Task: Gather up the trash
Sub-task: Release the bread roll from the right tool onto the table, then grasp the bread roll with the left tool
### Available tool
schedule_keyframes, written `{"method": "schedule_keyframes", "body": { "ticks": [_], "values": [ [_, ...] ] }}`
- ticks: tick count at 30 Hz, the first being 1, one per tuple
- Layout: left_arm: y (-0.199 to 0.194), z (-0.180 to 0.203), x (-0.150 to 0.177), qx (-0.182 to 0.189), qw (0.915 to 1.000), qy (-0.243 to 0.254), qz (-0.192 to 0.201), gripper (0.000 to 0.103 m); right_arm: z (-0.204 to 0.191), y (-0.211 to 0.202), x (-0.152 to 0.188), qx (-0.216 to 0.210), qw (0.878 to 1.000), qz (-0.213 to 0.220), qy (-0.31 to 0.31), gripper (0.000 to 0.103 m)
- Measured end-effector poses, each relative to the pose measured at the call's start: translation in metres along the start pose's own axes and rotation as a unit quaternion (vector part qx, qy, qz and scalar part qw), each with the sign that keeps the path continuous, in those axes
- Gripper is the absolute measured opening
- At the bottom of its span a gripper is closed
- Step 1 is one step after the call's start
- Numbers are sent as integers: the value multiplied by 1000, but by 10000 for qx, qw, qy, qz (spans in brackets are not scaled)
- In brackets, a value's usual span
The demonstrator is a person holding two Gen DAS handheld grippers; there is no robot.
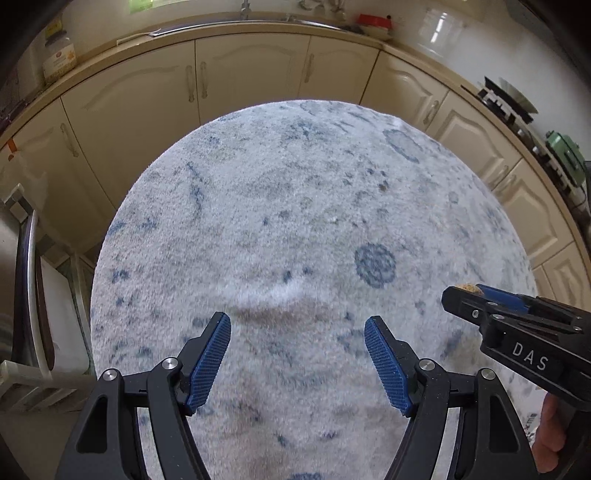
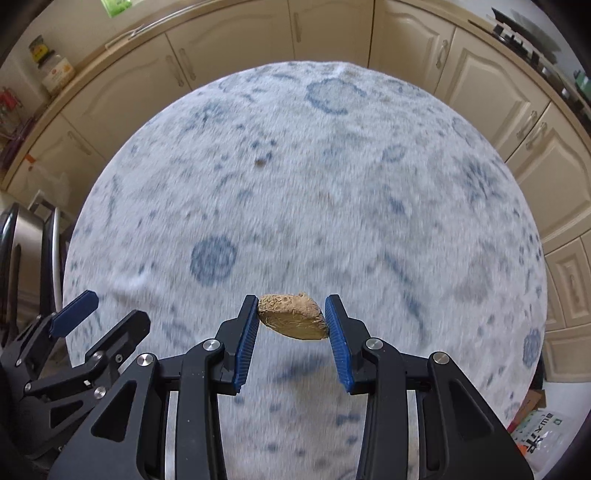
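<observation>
Blue-patterned rug (image 2: 332, 184) under left gripper (image 1: 297, 363) spread, right gripper (image 2: 291, 339) pinching perhaps bread scrap (image 2: 291, 319).

Pale rug (image 2: 332, 184) with faded blue medallion print fills mid-frame in both views. One small brown speck (image 2: 260, 161) lies on it, upper centre of the right wrist view. Rug surface rumpled at lower centre in the left wrist view.

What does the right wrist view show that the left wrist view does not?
Only the right wrist view shows the whole brown scrap clamped between the right gripper fingers, and a printed packet on the floor. Only the left wrist view shows the left gripper open and empty, and a red-lidded pot. Both show the blue patterned rug and cream cabinets.
</observation>
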State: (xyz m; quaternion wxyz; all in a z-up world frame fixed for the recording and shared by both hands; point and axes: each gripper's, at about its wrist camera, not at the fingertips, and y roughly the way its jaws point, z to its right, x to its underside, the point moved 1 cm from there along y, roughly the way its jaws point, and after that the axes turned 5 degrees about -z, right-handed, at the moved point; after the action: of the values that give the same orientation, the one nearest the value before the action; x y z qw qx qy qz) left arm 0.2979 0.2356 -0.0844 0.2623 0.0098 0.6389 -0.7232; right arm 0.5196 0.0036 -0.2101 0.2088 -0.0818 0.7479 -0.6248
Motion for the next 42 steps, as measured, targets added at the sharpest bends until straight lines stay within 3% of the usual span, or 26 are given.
{"method": "schedule_keyframes", "body": {
  "ticks": [6, 12, 13, 16, 20, 27, 38, 42],
  "values": [
    [-23, 1, 41, 153, 9998, 61, -86, 73, -1, -5, 41, -152, 9998, -83, -91, 38],
    [-36, 2, 61, 287, 9993, 126, -199, 74, -1, -2, 69, -139, 9998, -49, -125, 40],
    [-38, 4, 62, 270, 9993, 141, -193, 74, 0, -2, 72, -93, 9998, -27, -145, 43],
    [-40, 10, 66, 227, 9993, 232, -197, 74, 1, -9, 78, 143, 9994, 240, -203, 72],
    [-39, 19, 67, 271, 9989, 302, -242, 75, 13, -23, 82, 94, 9991, 420, 37, 76],
    [-37, 44, 63, 391, 9976, 505, -249, 82, 44, -56, 91, 402, 9935, 980, 415, 89],
    [-13, 103, 60, 632, 9926, 941, -430, 84, 112, -46, 118, 699, 9850, 944, 1265, 90],
    [2, 121, 60, 592, 9911, 1096, -479, 84, 132, -39, 125, 432, 9844, 848, 1480, 90]
  ]
}}
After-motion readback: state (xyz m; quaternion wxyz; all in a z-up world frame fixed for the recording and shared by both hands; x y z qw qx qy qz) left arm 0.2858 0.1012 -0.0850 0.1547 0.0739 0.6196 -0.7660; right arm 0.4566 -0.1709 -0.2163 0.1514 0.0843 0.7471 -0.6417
